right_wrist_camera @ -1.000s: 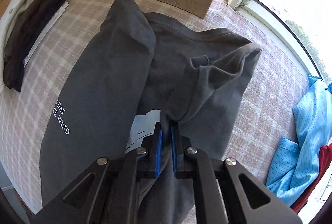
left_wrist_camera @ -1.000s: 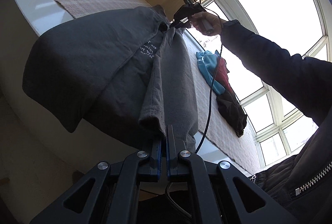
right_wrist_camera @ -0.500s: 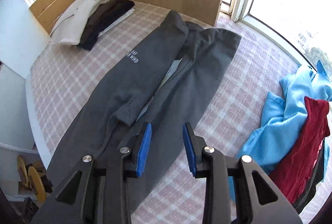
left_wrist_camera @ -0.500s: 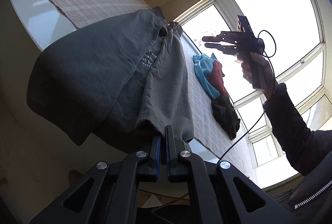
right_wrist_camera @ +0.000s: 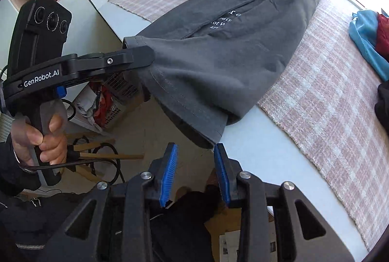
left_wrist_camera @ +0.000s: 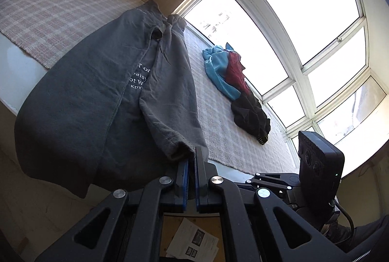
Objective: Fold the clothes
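Partly folded: grey shirt (right_wrist_camera: pixel 243 38) lengthwise on table (right_wrist_camera: pixel 262 140), hem overhanging near edge, pinched by closed left gripper (right_wrist_camera: pixel 143 56), right gripper (right_wrist_camera: pixel 195 152) wide open, empty; crosswise folds, pile (left_wrist_camera: pixel 233 80) remaining.

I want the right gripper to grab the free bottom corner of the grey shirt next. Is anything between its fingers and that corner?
Nothing visible. The open right gripper sits just below the grey shirt's hanging hem corner, with only air between; the left gripper holds the other corner, off to the side.
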Demonstrator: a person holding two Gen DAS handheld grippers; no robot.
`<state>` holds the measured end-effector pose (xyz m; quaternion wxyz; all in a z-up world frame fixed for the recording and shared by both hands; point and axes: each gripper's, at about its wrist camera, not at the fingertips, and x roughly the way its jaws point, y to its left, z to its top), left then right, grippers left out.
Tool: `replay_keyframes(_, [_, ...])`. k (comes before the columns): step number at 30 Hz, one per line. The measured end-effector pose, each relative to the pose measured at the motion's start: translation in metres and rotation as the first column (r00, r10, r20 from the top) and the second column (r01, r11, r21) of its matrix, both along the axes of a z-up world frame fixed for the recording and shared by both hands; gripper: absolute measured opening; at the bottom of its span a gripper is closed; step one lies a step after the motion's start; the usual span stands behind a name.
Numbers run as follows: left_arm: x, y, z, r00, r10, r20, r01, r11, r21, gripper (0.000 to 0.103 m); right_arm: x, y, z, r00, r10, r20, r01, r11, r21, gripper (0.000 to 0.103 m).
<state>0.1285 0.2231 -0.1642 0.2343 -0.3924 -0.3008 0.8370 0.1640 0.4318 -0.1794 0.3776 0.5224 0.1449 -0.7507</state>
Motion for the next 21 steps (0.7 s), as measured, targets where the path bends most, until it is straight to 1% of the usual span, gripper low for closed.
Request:
replay_keyframes(1, [0.002,0.001,0.002,1.0,-0.005,-0.003,0.005,1.0,0.001,0.002,-0.002,-0.002,-0.005,1.0,-0.014,-0.025,0.015,1.0,0.016,0.031])
replay_keyframes(3, [0.003,0.003,0.007,1.0,-0.012,-0.009,0.012,1.0,0.004,0.002,-0.002,-0.003,-0.007,0.998,-0.028,-0.048,0.029,0.999,0.023,0.031])
replay_keyframes(9, [0.0,0.004,0.011,1.0,-0.023,-0.017,0.024,1.0,0.02,0.002,-0.006,-0.008,-0.02,0.998,-0.047,-0.049,0.049,0.998,0.028,0.03])
replay_keyframes(10, [-0.001,0.003,0.011,1.0,-0.025,-0.018,0.025,0.999,0.021,0.002,-0.007,-0.009,-0.022,0.997,-0.052,-0.05,0.054,0.998,0.027,0.026])
replay_keyframes(11, [-0.001,0.003,0.011,0.999,-0.026,-0.018,0.027,0.999,0.023,0.002,-0.008,-0.007,-0.023,0.997,-0.061,-0.048,0.063,0.998,0.022,0.015])
replay_keyframes(12, [-0.002,0.003,0.011,0.999,-0.028,-0.019,0.028,0.999,0.025,0.002,-0.01,-0.005,-0.024,0.997,-0.07,-0.041,0.071,0.997,0.015,0.008])
replay_keyframes(14, [-0.002,0.002,0.011,0.999,-0.031,-0.019,0.031,0.999,0.028,0.002,-0.011,-0.003,-0.022,0.997,-0.08,-0.022,0.08,0.997,-0.005,0.005])
replay_keyframes(16, [-0.003,0.001,0.008,0.999,-0.033,-0.012,0.033,0.999,0.026,0.002,-0.011,0.004,-0.016,0.995,-0.099,0.002,0.099,0.994,-0.041,0.004])
replay_keyframes(19, [-0.003,-0.003,-0.008,0.999,-0.035,0.024,0.035,0.999,0.008,0.003,-0.005,0.016,0.008,0.991,-0.13,0.021,0.131,0.987,-0.089,0.004])
replay_keyframes(21, [-0.004,-0.005,-0.019,0.998,-0.036,0.048,0.036,0.999,-0.004,0.003,0.001,0.019,0.02,0.989,-0.146,0.025,0.147,0.985,-0.09,0.004])
